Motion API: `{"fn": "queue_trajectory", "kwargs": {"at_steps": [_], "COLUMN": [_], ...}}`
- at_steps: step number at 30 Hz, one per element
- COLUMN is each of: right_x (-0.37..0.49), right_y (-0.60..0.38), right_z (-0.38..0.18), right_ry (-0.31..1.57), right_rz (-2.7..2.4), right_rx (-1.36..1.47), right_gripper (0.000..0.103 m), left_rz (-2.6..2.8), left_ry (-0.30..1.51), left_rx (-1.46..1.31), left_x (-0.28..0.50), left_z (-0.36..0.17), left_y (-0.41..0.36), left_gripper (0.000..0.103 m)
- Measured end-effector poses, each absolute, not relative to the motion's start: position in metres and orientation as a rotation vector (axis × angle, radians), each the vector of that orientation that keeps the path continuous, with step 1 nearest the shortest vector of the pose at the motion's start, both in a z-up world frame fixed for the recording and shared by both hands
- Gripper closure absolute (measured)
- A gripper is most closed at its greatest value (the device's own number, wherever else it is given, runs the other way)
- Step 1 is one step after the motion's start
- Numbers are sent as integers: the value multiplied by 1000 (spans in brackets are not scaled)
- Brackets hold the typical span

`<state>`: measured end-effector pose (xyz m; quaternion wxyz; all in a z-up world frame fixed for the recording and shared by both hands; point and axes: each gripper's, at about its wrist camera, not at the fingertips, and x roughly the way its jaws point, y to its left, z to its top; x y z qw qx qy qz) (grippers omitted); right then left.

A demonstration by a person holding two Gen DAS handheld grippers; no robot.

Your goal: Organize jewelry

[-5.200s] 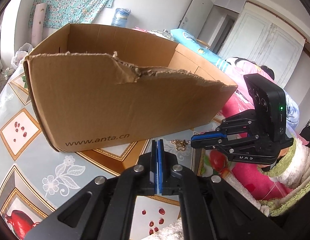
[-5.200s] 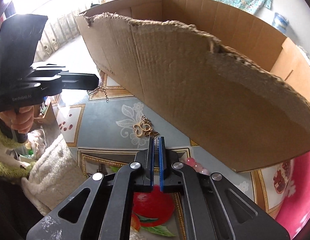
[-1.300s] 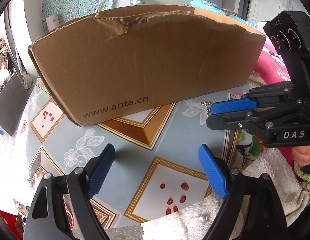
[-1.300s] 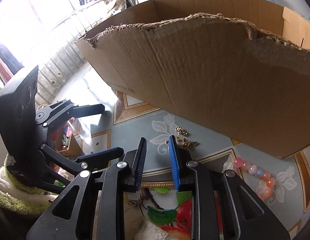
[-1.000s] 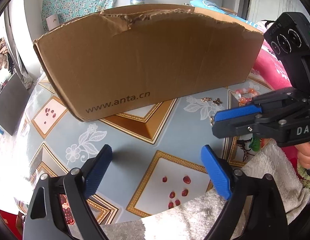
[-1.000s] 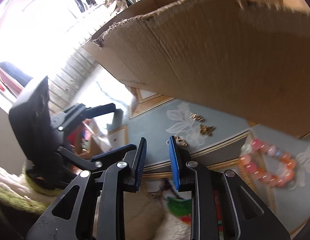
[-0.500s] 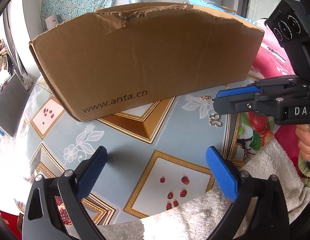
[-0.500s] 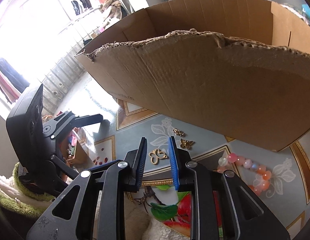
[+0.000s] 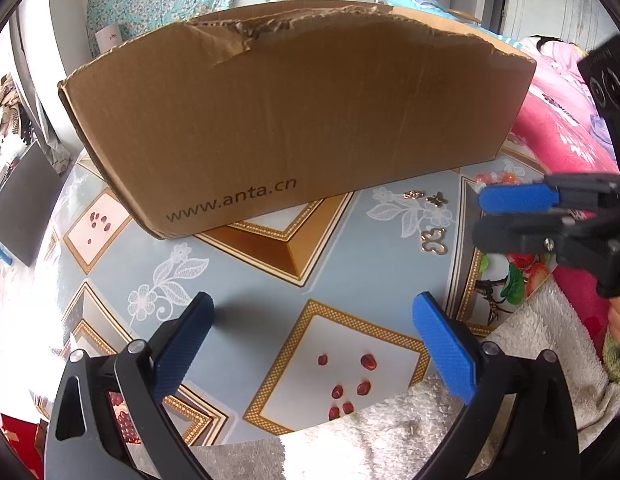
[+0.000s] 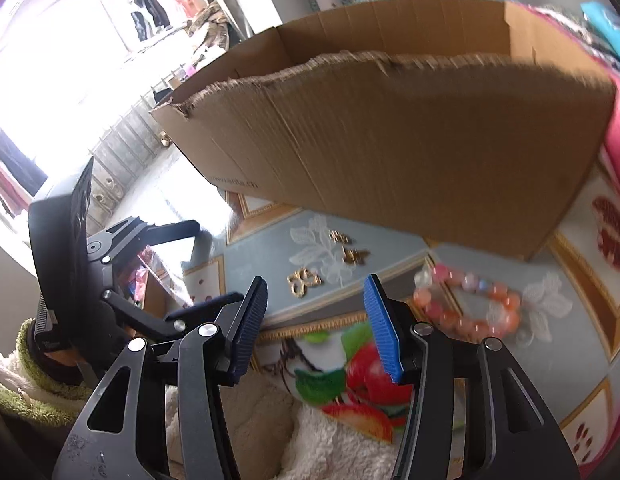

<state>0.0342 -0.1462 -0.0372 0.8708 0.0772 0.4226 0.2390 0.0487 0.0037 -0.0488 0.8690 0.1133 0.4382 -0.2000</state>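
A large open cardboard box [image 9: 294, 120] stands on the patterned table; it also shows in the right wrist view [image 10: 410, 136]. In front of it lie small gold jewelry pieces: a heart-shaped piece [image 9: 433, 241] [image 10: 304, 280], a butterfly piece [image 9: 437, 199] [image 10: 356, 256] and a small clasp [image 9: 414, 194] [image 10: 339, 237]. A pink bead bracelet [image 10: 468, 300] lies to their right. My left gripper [image 9: 310, 344] is open and empty above the table. My right gripper [image 10: 316, 320] is open and empty, just short of the gold pieces; it also shows in the left wrist view [image 9: 482, 216].
The table has a glossy blue and gold printed cloth [image 9: 246, 280]. A white fluffy sleeve [image 9: 390, 432] covers the near edge. A pink bedcover [image 9: 558, 128] lies to the right. A window with railings [image 10: 90, 92] is at the left.
My right gripper has opened wider and drawn back from the gold pieces. My left gripper stays open and has barely moved. The heart-shaped piece lies on the table.
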Motion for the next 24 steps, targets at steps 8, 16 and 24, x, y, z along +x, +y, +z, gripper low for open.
{"fn": "queue_trajectory", "kwargs": {"at_steps": [8, 16, 24], "right_x": [29, 33, 25], "right_y": [-164, -181, -188], "right_z": [-41, -42, -36], "right_ry": [884, 852, 839], "right_rz": [487, 406, 409], "right_rx": [212, 244, 260], "right_gripper": [54, 54, 49], "left_rz": [-392, -379, -369], "left_ry": [918, 920, 923], "left_rx": [226, 219, 215], "left_x": [43, 42, 40], "left_z": [-49, -49, -50], "left_y": [0, 1, -1], "left_gripper": [6, 6, 6]}}
